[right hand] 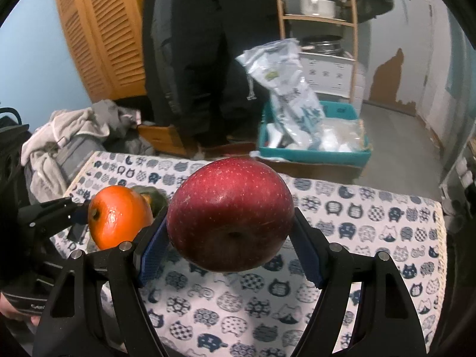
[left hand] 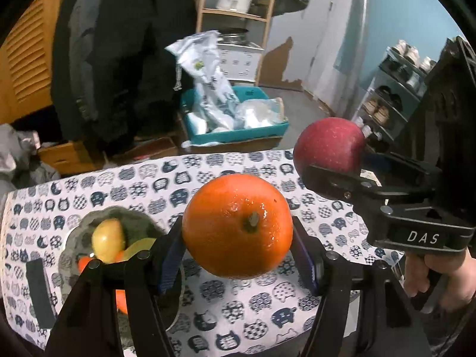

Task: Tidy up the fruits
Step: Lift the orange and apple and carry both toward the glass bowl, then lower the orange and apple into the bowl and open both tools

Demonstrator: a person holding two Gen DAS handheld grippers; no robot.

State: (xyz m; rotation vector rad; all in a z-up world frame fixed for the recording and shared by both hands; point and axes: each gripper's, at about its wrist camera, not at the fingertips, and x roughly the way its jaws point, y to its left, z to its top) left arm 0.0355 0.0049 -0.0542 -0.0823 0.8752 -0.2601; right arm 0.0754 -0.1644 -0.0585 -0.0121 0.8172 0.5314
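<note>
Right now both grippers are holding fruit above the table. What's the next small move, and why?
Probably carry the left gripper, clamped on the glossy orange tangerine, down-left over the dark scalloped bowl. The bowl already holds a yellow-green apple and orange fruit, and it lies nearest that hand. The right gripper can follow with the dark red apple.

bowl [left hand: 86,223]: part hidden behind fingers [left hand: 166,255] | contents unclear (yellow, orange)

The surface [left hand: 238,303] is covered with a white cloth printed with dark-blue cat heads. A grey-green bowl [left hand: 89,226] containing yellow and orange fruit rests at its left side.
</note>
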